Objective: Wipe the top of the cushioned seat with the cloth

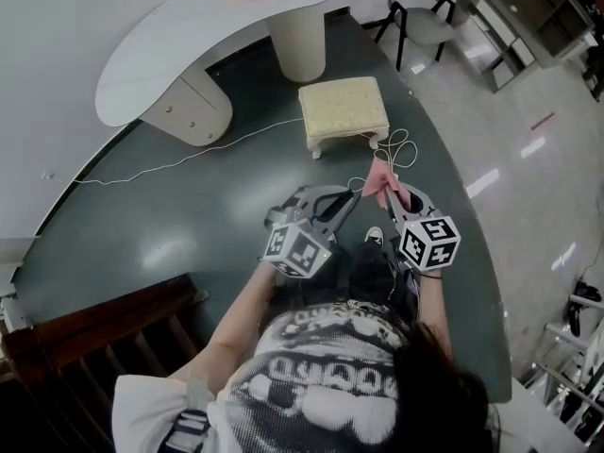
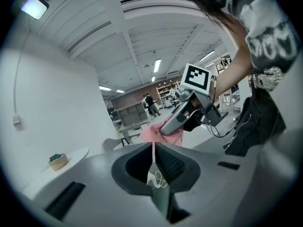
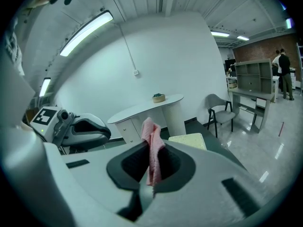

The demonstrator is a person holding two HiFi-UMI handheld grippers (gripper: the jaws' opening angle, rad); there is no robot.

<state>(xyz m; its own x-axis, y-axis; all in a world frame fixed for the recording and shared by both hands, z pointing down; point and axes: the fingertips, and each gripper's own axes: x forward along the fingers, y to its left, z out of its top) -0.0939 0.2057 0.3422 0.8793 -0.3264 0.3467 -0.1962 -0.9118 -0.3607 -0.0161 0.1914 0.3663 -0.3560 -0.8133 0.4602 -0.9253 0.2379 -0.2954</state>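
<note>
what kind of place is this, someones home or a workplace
Probably an open-plan office or lab, not a home: a curved white desk, open shelving units across a polished floor, and long strip lights overhead.

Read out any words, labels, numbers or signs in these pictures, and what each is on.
No readable text.
Patterned marker cube on left tool, another on right tool: black-and-white squares, no letters.
Person's grey printed shirt: print too warped to read.
Pink cloth in the right tool: blank.
</note>
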